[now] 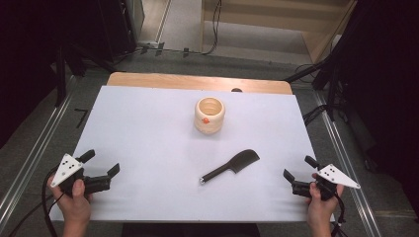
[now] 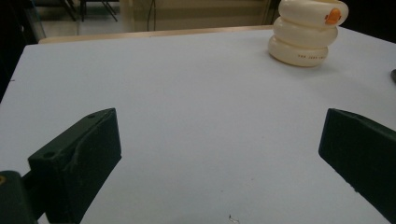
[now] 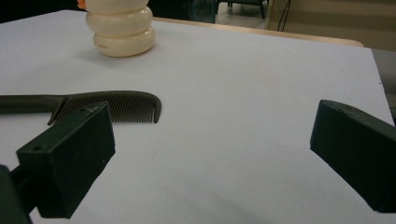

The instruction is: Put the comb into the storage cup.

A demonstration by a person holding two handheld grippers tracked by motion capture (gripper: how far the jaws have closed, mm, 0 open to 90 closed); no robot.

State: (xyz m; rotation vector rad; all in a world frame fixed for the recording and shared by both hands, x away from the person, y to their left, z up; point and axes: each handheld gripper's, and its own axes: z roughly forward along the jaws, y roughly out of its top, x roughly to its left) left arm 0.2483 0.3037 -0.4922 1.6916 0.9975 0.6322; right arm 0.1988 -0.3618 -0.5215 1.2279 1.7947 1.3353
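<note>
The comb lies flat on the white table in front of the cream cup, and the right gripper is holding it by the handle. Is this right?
Not quite. The comb does lie flat on the white table in front of the cream cup, but the right gripper is not holding it: the high view shows it open and apart from the comb.

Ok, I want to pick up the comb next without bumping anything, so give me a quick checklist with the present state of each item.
1. Left gripper open and holding nothing: ok.
2. Right gripper open and holding nothing: ok.
3. Comb lies flat on the white table, nothing on top of it: ok.
4. Comb stands apart from the cream cup: ok.
5. Path from right gripper to comb free of objects: ok.
6. Whether the comb's handle is thick enough for the jaws to catch: cannot tell.
</note>
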